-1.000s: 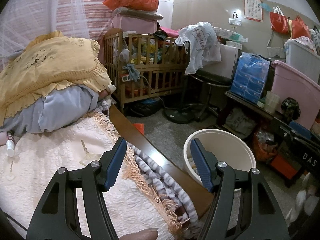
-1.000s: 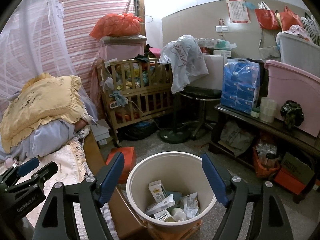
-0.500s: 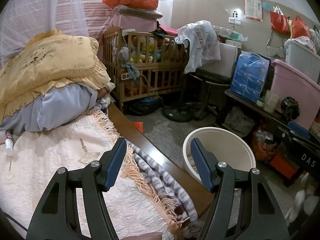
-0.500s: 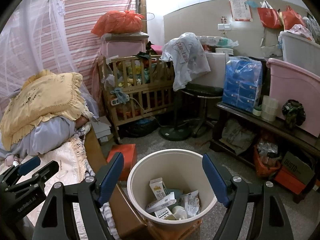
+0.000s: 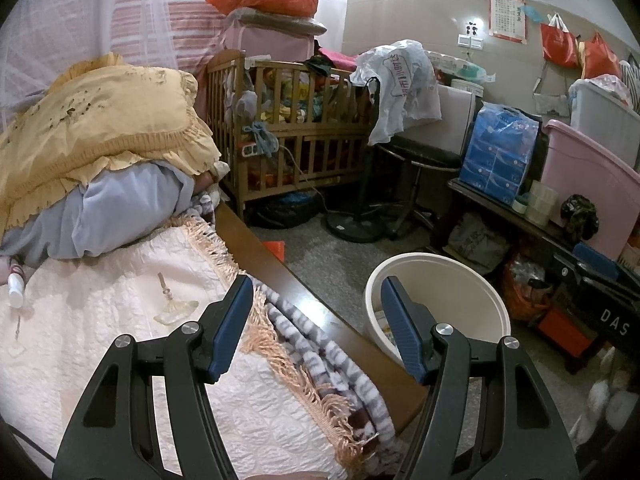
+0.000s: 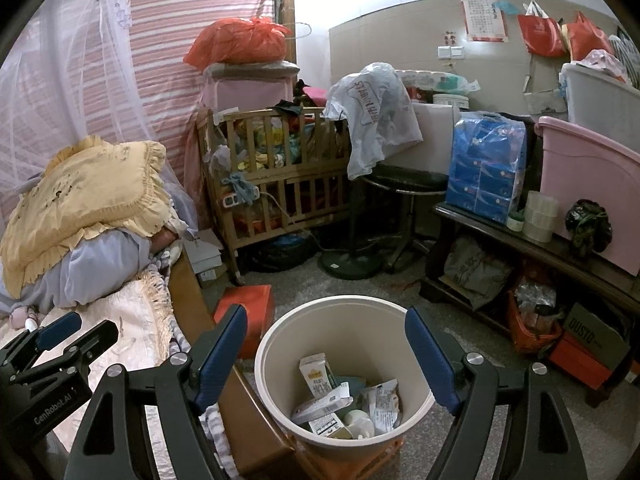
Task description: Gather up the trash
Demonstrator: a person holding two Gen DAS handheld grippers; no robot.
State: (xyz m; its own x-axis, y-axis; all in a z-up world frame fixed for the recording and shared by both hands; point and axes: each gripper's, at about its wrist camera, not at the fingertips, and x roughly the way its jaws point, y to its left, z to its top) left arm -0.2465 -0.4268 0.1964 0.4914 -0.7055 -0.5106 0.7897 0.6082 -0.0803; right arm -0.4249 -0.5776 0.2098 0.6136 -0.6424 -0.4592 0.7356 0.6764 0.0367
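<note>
Trash bin (image 6: 344, 376) sits on the floor beside the bed (image 5: 120, 320), cartons inside. Your right gripper (image 6: 326, 354) hangs over it, spread wide and empty; left gripper (image 5: 316, 326) likewise. Small bottle (image 5: 16, 290) possibly next.

Bed (image 5: 120, 320) with cream quilted cover, fringed edge; a small white bottle (image 5: 16, 290) lies on it at the left. Yellow frilled pillow (image 5: 100, 128) sits on a pale blue bundle (image 5: 120, 216) at the head. Grey speckled floor (image 6: 400, 284) carries a white bin (image 6: 280, 344) holding cartons and wrappers, an orange box (image 6: 248, 312) just beside it, and a fan base (image 6: 352, 266).
</note>
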